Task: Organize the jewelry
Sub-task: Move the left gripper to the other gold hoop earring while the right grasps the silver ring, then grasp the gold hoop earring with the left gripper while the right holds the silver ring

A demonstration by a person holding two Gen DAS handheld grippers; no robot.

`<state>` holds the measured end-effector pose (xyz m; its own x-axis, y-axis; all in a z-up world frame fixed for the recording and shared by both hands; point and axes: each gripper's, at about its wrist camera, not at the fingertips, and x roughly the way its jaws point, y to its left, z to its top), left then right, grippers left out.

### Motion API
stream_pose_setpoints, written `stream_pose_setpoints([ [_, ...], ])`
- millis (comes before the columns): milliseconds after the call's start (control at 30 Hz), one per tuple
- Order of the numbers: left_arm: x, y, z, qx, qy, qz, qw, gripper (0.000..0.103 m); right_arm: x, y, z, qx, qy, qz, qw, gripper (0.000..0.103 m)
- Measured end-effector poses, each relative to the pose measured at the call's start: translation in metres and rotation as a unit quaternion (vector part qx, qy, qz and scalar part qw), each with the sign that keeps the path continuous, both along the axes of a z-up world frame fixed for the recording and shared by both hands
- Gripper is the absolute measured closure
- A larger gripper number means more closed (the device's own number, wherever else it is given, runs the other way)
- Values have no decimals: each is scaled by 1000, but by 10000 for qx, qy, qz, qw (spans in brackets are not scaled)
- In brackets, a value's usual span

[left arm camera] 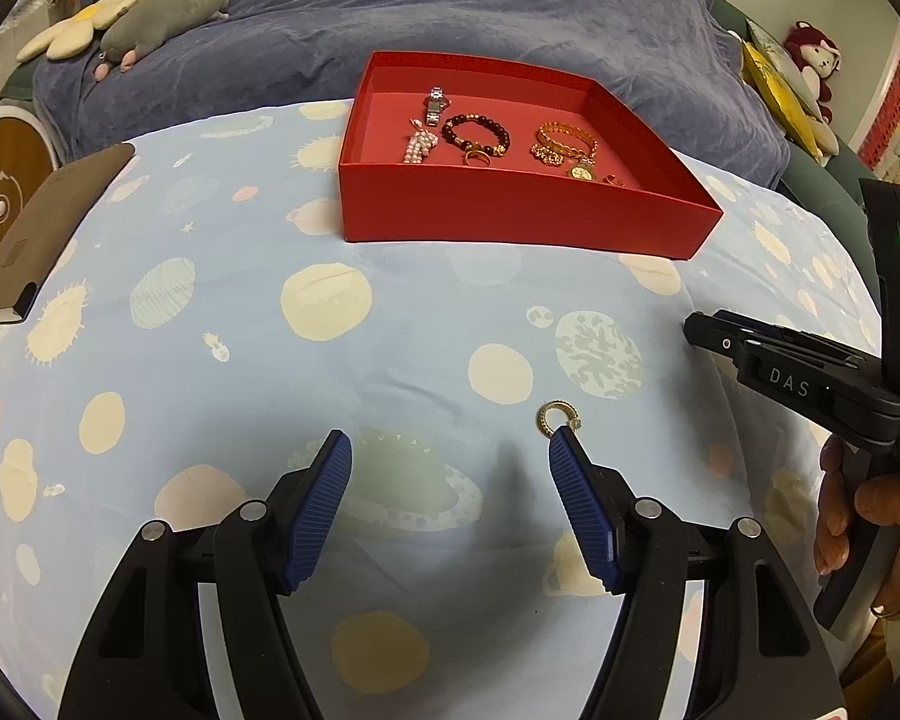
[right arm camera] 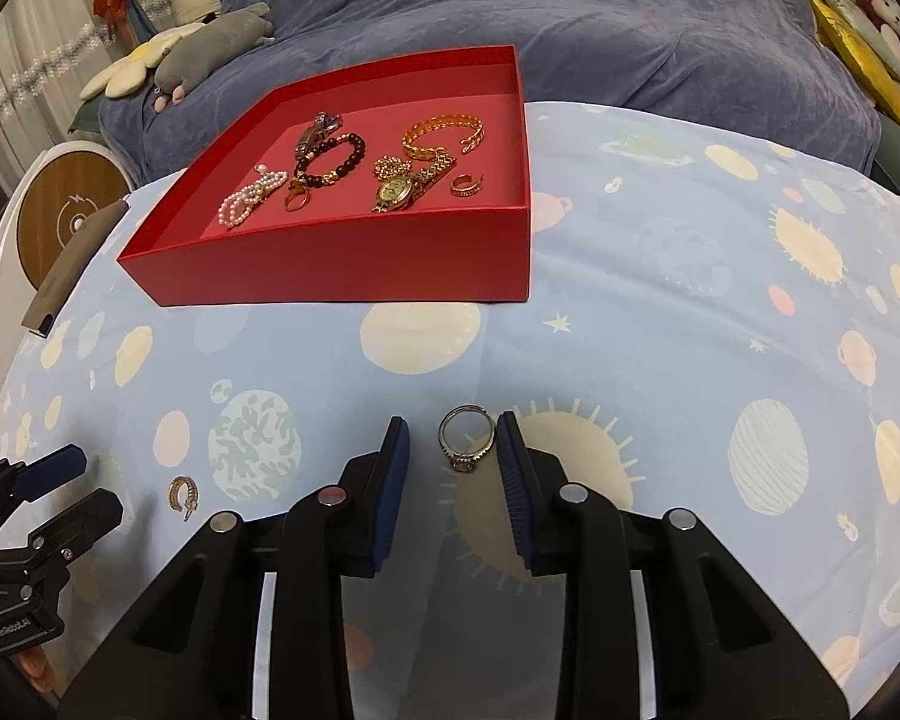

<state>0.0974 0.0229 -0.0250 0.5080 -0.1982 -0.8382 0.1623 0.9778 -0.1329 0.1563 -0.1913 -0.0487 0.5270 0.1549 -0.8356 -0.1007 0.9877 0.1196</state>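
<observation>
Both claws point down at a space-print sheet (right arm camera: pixel 660 276) on the bed. Left claw (left arm camera: pixel 450 450) stands wide open and empty, its right pad's tip just beside a gold hoop earring (left arm camera: pixel 553 417). Right claw (right arm camera: pixel 452 438) is partly open around a silver ring (right arm camera: pixel 465 439); the ring sits against the right pad, clear of the left pad. Beyond them, a red box (right arm camera: pixel 342 276) holds bracelets, watches and rings.
</observation>
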Motion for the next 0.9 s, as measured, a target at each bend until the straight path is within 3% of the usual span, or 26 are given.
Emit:
stream_pose_setpoints([
  [167,-1,-5,-2,9,10,-45,10000,37,0,-3,0,-32,0,-2,10000,83],
  [900,5,-53,-15,315,-178,-264,9990,37,-35,-28,13,310,160,15,9994,84],
])
